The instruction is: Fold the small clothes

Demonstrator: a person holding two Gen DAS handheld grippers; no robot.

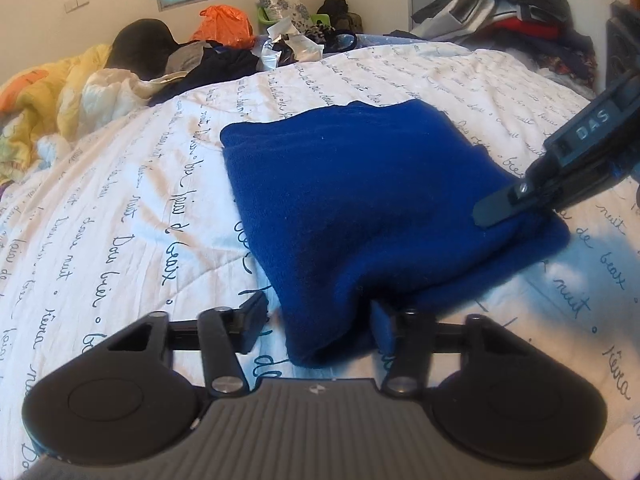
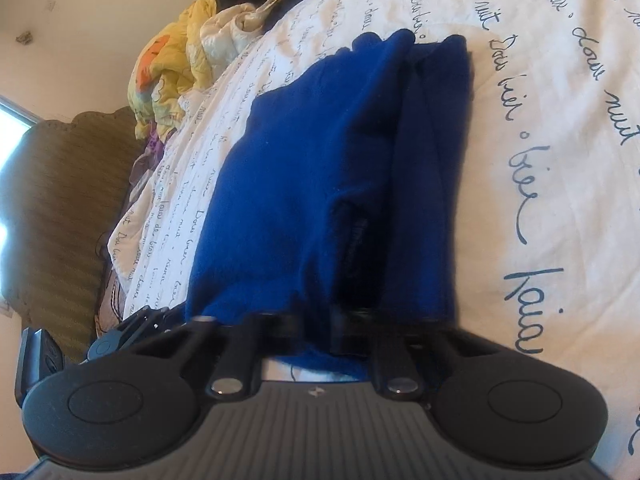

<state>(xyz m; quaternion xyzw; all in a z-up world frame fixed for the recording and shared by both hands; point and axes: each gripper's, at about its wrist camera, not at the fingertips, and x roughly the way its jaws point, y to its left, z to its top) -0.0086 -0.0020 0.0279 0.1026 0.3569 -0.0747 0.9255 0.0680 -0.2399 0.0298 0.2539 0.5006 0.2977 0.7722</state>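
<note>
Behind blue garment (image 1: 360, 208), clutter pile (image 1: 240, 44), yellow quilt (image 1: 52, 100)

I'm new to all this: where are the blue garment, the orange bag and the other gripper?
Blue garment (image 1: 360, 200): left wrist view, middle of its top.
Orange bag (image 1: 222, 26): left wrist view, its front.
Right gripper (image 1: 490, 210): left wrist view, fingertips.

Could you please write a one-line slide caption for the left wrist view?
Folded blue garment on a script-printed bedspread, left gripper at its near corner.

Script-printed white bed (image 1: 360, 68) bears folded blue garment (image 1: 360, 208).
</note>
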